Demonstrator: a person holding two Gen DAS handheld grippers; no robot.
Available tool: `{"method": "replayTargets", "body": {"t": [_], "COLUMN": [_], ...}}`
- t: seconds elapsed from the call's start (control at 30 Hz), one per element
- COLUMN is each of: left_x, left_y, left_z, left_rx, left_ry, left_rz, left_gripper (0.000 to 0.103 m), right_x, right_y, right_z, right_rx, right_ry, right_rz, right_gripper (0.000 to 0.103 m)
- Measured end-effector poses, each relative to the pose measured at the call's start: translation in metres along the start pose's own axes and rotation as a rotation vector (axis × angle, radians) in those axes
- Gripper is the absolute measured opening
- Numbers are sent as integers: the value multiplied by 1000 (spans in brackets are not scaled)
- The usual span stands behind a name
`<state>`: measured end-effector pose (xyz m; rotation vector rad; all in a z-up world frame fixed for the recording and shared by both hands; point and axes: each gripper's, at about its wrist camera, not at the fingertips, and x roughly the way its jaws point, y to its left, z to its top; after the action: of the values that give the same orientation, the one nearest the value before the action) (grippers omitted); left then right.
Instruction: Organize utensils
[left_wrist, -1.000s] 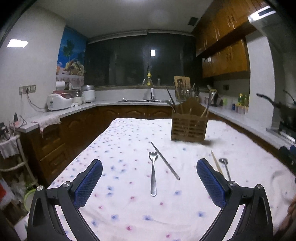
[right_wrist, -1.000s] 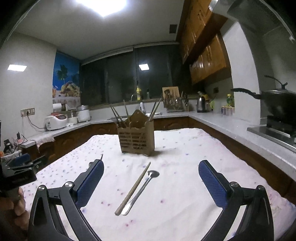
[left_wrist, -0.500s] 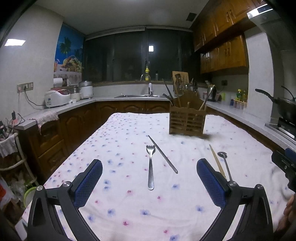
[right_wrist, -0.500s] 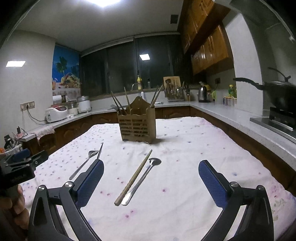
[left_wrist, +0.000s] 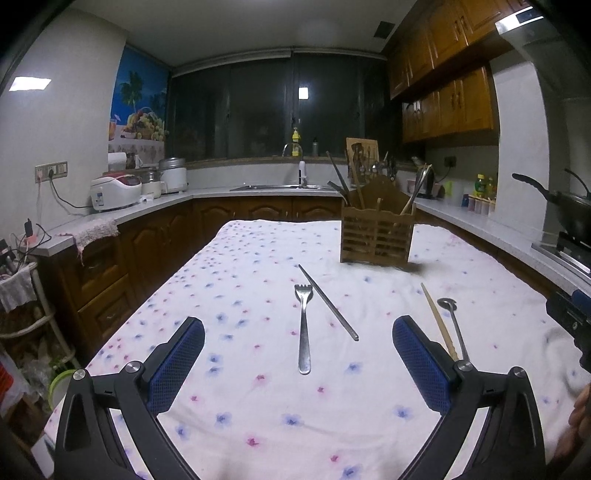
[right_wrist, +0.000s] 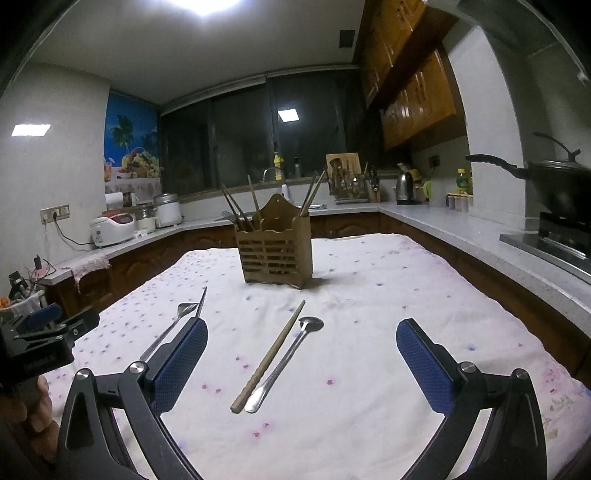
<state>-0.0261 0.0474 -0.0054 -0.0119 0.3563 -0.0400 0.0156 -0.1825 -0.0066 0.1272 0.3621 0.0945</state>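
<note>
A metal fork (left_wrist: 303, 328) lies on the flowered tablecloth straight ahead of my open left gripper (left_wrist: 295, 347), with a metal chopstick (left_wrist: 328, 302) slanting beside it. Further right lie a wooden chopstick (left_wrist: 437, 320) and a metal spoon (left_wrist: 453, 325). In the right wrist view the same wooden chopstick (right_wrist: 271, 352) and spoon (right_wrist: 286, 360) lie between the fingers of my open right gripper (right_wrist: 301, 354); the fork (right_wrist: 168, 328) and metal chopstick (right_wrist: 201, 302) sit at the left. A wooden utensil holder (left_wrist: 376, 232) (right_wrist: 275, 254) with several utensils stands upright behind them.
The cloth-covered table (left_wrist: 258, 266) is ringed by kitchen counters. A wok (right_wrist: 554, 181) sits on the stove at right, a rice cooker (left_wrist: 114, 192) at left. The other gripper shows at the frame edges (left_wrist: 570, 317) (right_wrist: 40, 343).
Both grippers have tilted down and come nearer the table, so the utensils sit lower and closer between the fingers. Nothing on the table has moved.
</note>
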Motion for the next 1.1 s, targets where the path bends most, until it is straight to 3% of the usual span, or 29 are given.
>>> {"method": "replayTargets", "body": {"t": [1.1], "left_x": [-3], "left_y": [-5], "left_z": [-1], "left_rx": [22], "left_ry": [-12], "left_rz": [12], "left_gripper": [102], "right_x": [1], "right_y": [2], "right_z": [-1], "right_rx": [1], "right_ry": [3], "right_rz": [27], "right_gripper": [103]}}
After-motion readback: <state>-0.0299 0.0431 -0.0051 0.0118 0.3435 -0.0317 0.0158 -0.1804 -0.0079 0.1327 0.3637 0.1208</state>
